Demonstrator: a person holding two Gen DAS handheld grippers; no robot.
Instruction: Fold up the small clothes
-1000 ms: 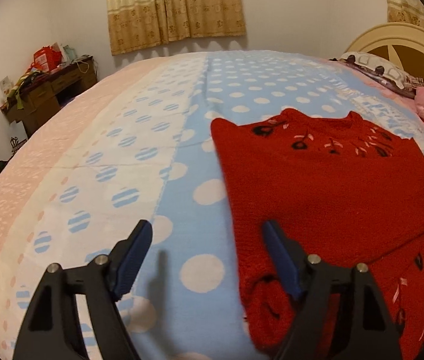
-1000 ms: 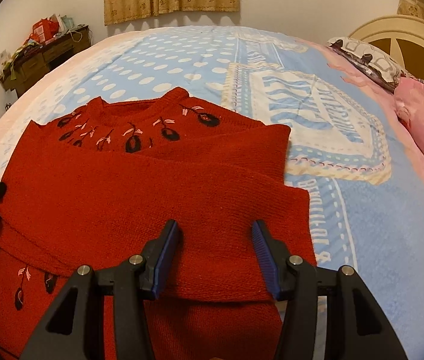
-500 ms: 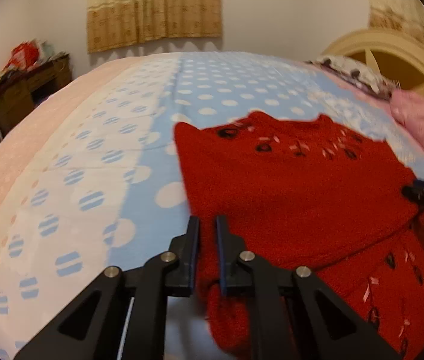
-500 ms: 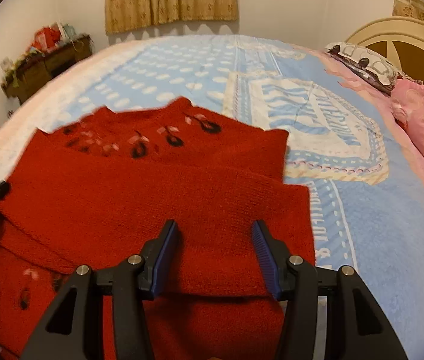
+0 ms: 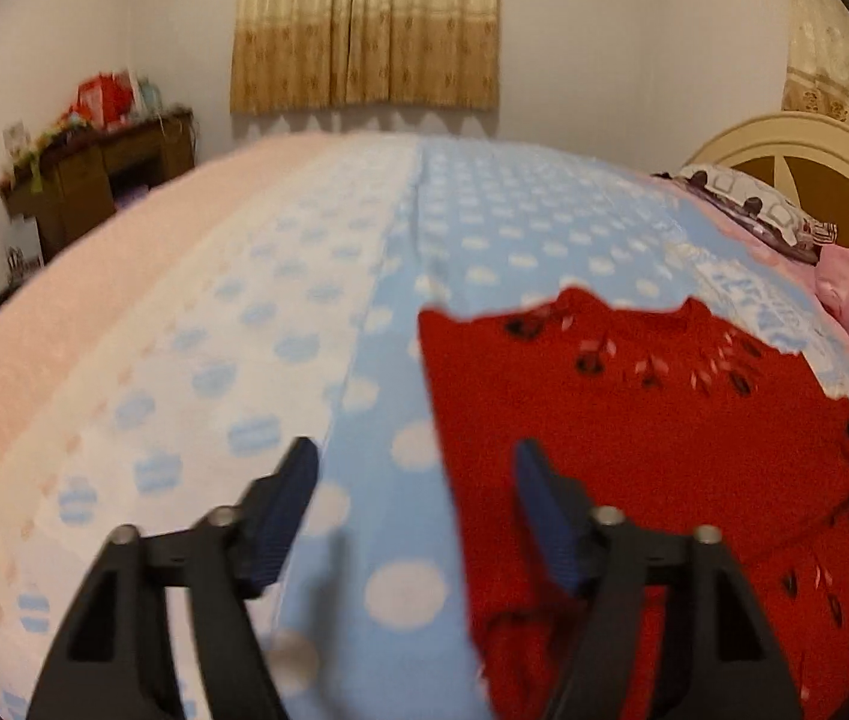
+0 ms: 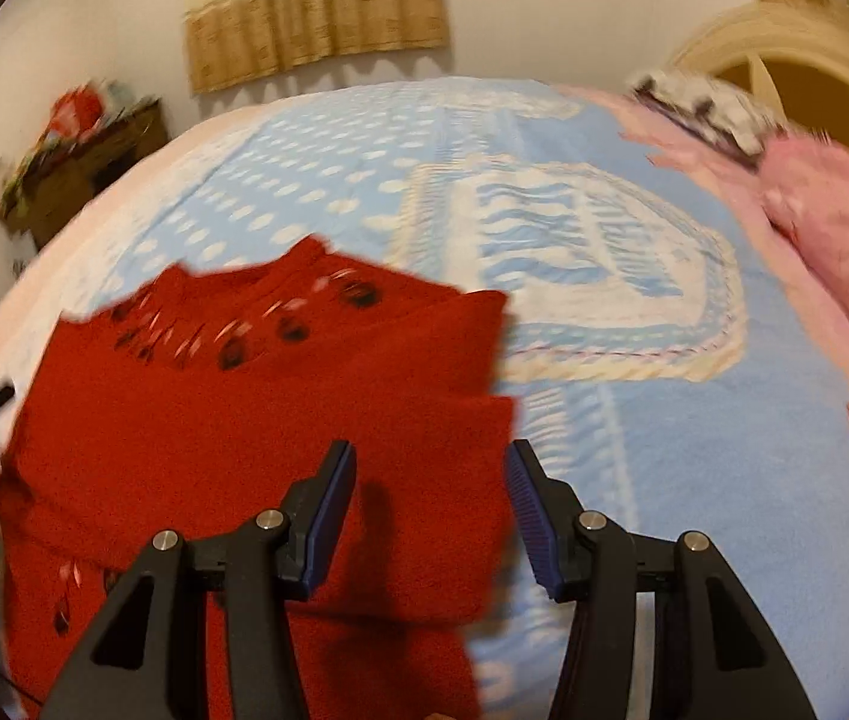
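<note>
1. The left gripper (image 5: 412,510) hangs over the bed (image 5: 244,312) with its jaws spread wide and nothing between them. Its left fingertip is over the dotted blue cover; its right fingertip is over the left edge of the red sweater (image 5: 634,432).

2. From the left gripper the red sweater spreads from about 12 o'clock round to 3 o'clock. Its left edge runs from near the right fingertip away toward 12 o'clock, with the patterned neckline at the far end.

3. In the right wrist view the red sweater (image 6: 244,420) lies flat on the bed (image 6: 694,450), with a sleeve folded across the body as a band running roughly 9 o'clock to 3 o'clock.

4. The right gripper (image 6: 430,510) is also wide open and empty. Its left fingertip is over the folded band and its right fingertip is over the blue cover, so the sweater's right edge passes between them.

5. From the right gripper the bulk of the sweater lies from 9 o'clock to 12 o'clock.

6. Judgement: each gripper straddles its own side edge, so neither is clearly nearer. The long axis runs from the near hem away to the neckline, which suggests a hem-to-neck fold with both edges pinched.
</note>
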